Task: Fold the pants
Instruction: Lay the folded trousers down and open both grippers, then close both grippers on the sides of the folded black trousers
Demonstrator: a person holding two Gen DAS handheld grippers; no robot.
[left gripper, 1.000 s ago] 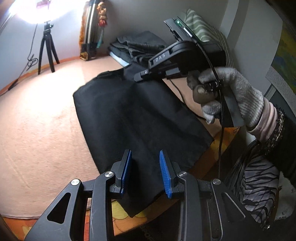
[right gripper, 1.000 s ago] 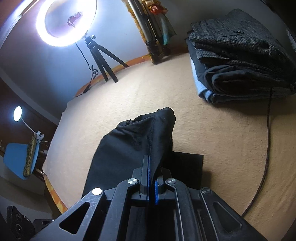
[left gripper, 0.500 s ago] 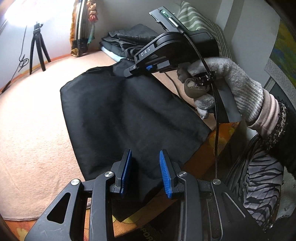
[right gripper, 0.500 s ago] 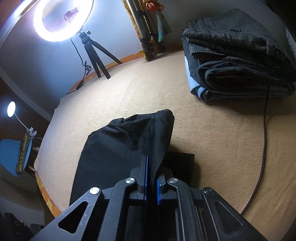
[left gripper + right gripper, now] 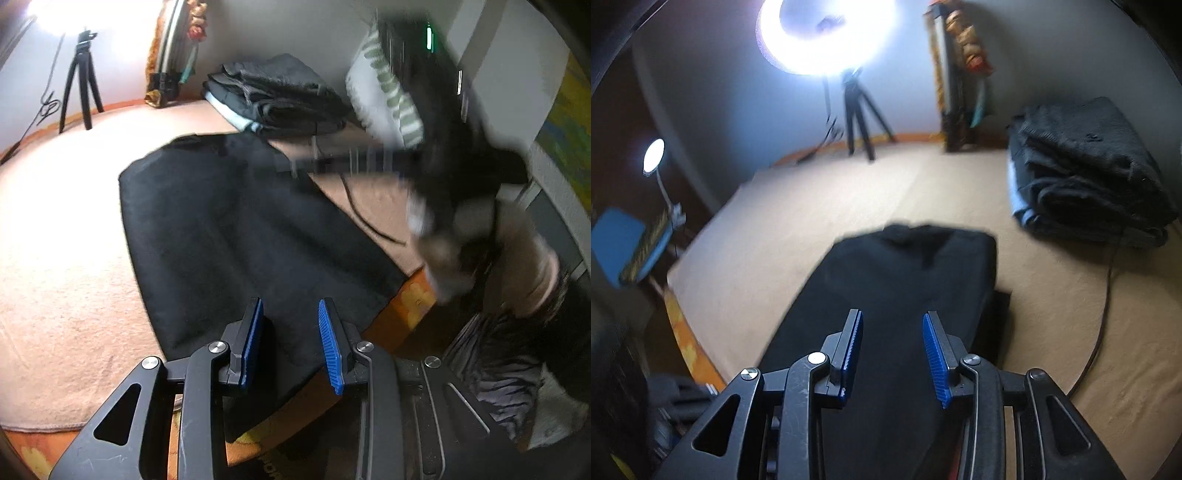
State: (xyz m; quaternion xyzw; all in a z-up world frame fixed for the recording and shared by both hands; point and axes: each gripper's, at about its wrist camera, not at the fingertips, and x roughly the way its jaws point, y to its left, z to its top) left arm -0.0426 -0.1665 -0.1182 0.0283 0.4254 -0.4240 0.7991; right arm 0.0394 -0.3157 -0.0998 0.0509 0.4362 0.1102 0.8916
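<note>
Lying flat, folded black pants point(image 5: 908, 295); right gripper point(image 5: 892, 350) just opened, left gripper point(image 5: 290, 339) parted, both empty.

right gripper point(image 5: 892, 354) just lets go: jaws have been opening, nothing pinched between blue pads now. black pants point(image 5: 905, 295) no longer bunched up at fingertips, lie flat in lower middle of frame. in left view right gripper pulls off to upper right, blurred.
</note>
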